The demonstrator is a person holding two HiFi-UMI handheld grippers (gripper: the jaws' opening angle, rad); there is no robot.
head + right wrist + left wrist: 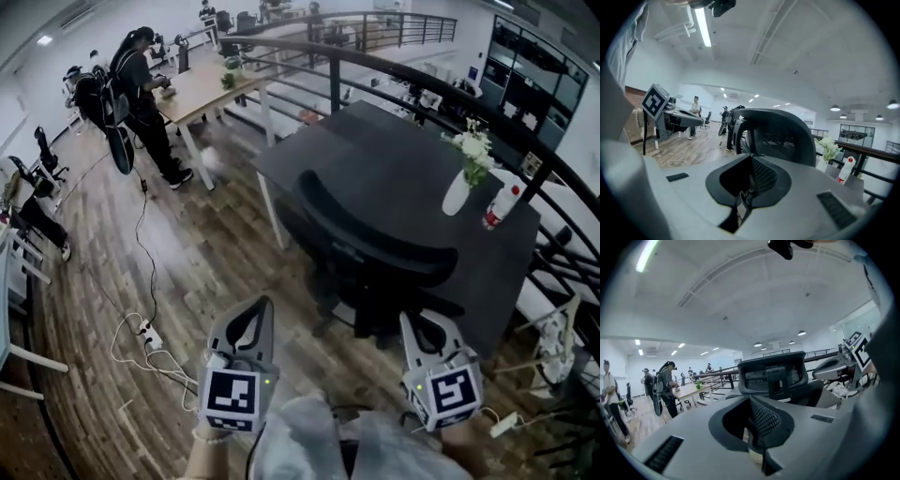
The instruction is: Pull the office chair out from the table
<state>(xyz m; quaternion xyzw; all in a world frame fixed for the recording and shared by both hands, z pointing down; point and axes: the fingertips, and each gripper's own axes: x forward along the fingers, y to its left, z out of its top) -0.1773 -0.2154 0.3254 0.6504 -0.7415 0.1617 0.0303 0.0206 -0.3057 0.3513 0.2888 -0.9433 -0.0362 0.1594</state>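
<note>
The office chair [375, 246] stands pushed in at the near edge of the dark table [394, 155], its seat under the tabletop and its curved black backrest turned toward the person. Neither gripper touches it.

Both hands are held low on the near side of the table, short of the chair's back. The left gripper [255, 314] is off the table's near left corner, over the wooden floor. It points ahead toward the table with its tip leaning to the right, and its marker cube faces up at the head camera. The left hand [211, 441] grips it from below. The right gripper [417, 328] is nearer the table's middle, just behind the chair's base, pointing ahead and leaning slightly left, with the right hand [464, 436] under its cube.

In the left gripper view, the left gripper's [757, 420] jaws are pressed together with nothing between them. The right gripper view shows the same for the right gripper [750, 180]: jaws closed and empty, the chair's backrest just beyond.
</note>
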